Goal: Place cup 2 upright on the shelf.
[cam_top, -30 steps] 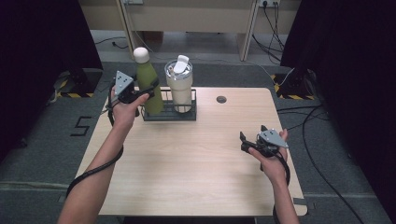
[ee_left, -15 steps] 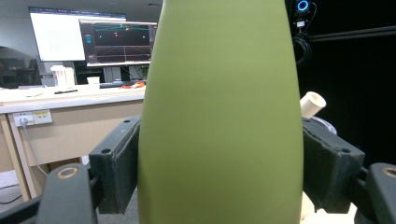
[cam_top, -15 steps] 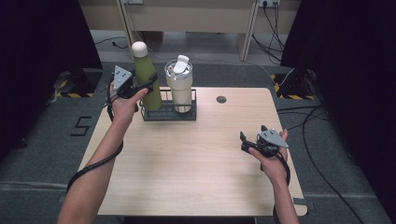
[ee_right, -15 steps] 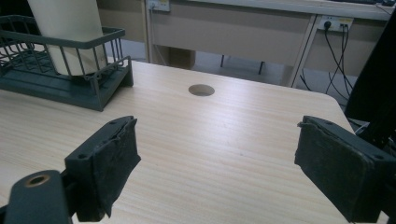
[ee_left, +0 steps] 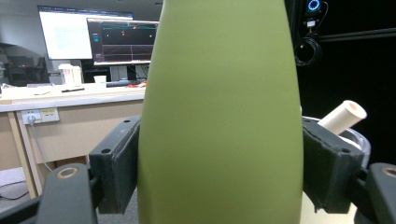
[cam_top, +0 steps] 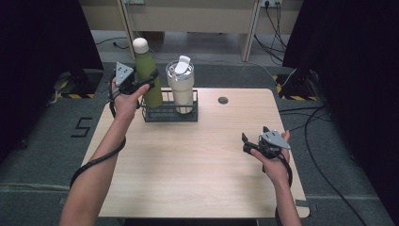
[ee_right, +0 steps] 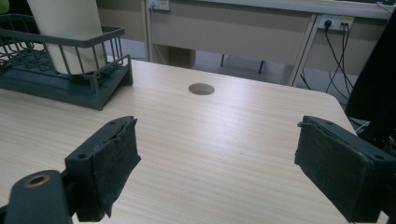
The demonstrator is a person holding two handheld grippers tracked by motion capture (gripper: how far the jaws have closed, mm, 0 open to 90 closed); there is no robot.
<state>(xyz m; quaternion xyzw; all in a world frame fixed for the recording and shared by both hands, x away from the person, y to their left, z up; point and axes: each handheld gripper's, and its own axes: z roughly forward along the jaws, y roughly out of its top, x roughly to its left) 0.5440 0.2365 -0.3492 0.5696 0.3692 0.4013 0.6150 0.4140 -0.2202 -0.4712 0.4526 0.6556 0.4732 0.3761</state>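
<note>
A tall olive-green bottle with a white cap stands upright at the left end of a dark wire basket. My left gripper is shut on its body from the left side. In the left gripper view the bottle stands between the jaws, and both pads press on it. Its base sits low among the basket's wires; I cannot tell whether it rests on the bottom. A cream tumbler with a lid stands in the basket's right half. My right gripper is open over the table's right front, jaws wide with nothing between them.
The wooden table has a round cable hole at the back right. In the right gripper view the basket and tumbler lie far left. Desks, cables and dark curtains surround the table.
The left hand and the green bottle have risen a little in the basket. The right hand and its gripper have kept still.
</note>
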